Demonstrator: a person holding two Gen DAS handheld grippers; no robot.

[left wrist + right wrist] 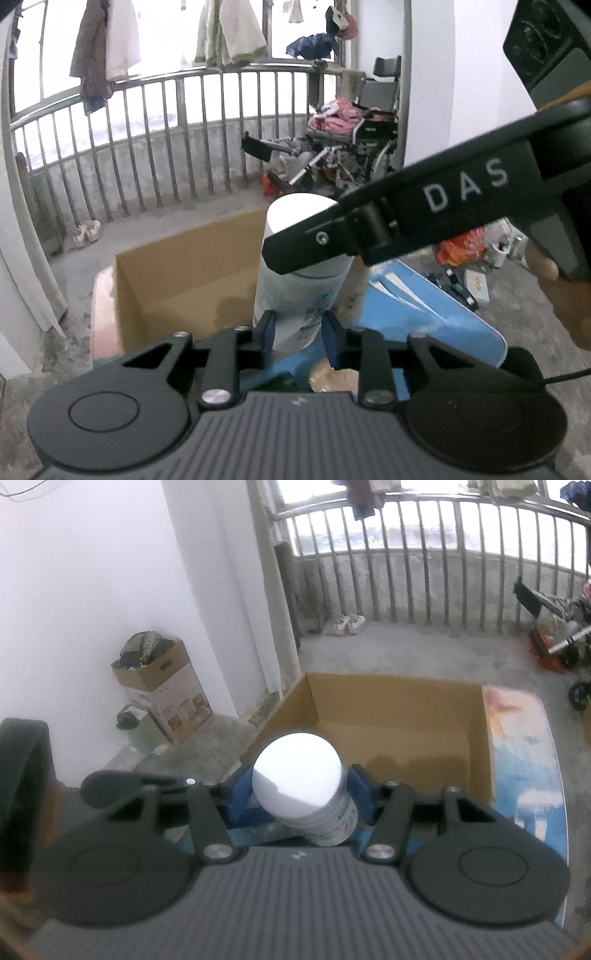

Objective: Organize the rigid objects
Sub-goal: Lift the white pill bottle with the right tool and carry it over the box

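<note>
A white-lidded bottle [295,291] with a pale printed label stands between my left gripper's blue pads, and the left gripper [297,334] is shut on its lower part. The right gripper's body [424,210] crosses in front of the bottle's lid. In the right wrist view the same bottle [301,794] sits between the blue pads of my right gripper [297,797], which closes on its upper part. An open brown cardboard box [388,716] lies just beyond, also seen in the left wrist view [184,280].
A blue printed mat [424,321] lies under the grippers, with a gold round object [332,376] on it. A metal balcony railing [166,140], a wheelchair with clothes [351,136], a filled carton by the wall [162,690] and shoes [349,624] stand around.
</note>
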